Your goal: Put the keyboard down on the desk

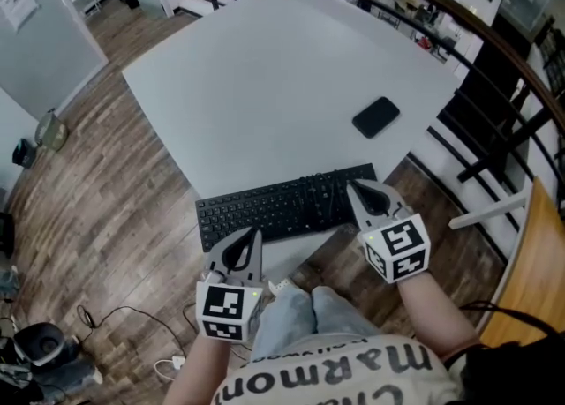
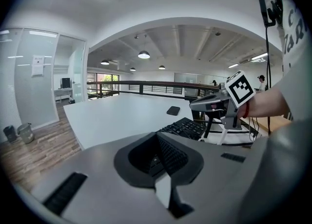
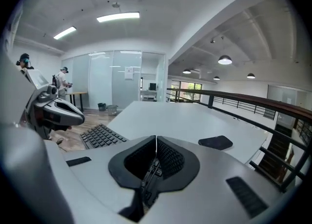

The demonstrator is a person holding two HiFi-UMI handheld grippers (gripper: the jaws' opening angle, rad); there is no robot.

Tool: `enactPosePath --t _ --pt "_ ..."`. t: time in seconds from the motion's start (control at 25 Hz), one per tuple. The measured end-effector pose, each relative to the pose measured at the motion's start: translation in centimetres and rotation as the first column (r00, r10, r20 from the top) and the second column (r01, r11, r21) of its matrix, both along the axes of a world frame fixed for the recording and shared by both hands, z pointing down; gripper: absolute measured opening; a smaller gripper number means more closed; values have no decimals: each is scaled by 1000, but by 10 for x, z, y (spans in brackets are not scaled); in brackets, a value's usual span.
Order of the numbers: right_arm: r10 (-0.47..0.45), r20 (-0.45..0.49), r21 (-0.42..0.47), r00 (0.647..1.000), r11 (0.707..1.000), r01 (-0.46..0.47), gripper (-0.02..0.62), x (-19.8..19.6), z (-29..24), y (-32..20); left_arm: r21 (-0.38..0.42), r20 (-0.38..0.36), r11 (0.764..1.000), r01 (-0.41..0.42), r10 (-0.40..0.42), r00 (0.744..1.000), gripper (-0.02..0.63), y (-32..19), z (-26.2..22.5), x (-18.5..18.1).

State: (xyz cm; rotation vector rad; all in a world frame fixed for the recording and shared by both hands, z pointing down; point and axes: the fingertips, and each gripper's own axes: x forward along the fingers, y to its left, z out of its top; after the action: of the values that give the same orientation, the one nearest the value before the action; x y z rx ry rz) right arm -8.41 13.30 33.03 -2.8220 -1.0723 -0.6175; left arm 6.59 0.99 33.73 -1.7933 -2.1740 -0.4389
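Note:
A black keyboard point(image 1: 282, 205) lies across the near corner of the white desk point(image 1: 265, 77). My left gripper point(image 1: 254, 234) is at its front edge near the left end, jaws shut with keys showing between them in the left gripper view point(image 2: 158, 137). My right gripper point(image 1: 353, 187) reaches onto the keyboard's right end, and in the right gripper view point(image 3: 156, 140) its jaws are shut on the keyboard's dark edge. The rest of the keyboard point(image 3: 100, 135) stretches toward the other gripper. Whether the keyboard rests on the desk or hangs just above it, I cannot tell.
A black phone point(image 1: 376, 116) lies on the desk beyond the keyboard's right end. A dark railing point(image 1: 494, 50) curves round the desk's far and right sides. A wooden chair point(image 1: 538, 262) stands at the right. Cables point(image 1: 115, 324) lie on the wood floor at lower left.

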Motion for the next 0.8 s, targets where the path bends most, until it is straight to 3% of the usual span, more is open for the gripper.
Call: enactPosePath --t 0.28,0.8 --pt "-98 -84 19 992 995 100 40 2 -28 -42 -43 -6 999 8 -8 1000 2 -18 -21 -19" --pt "-154 -99 13 983 988 156 40 -31 -41 -131 -110 9 994 16 -15 1000 2 -89 -55 -73"
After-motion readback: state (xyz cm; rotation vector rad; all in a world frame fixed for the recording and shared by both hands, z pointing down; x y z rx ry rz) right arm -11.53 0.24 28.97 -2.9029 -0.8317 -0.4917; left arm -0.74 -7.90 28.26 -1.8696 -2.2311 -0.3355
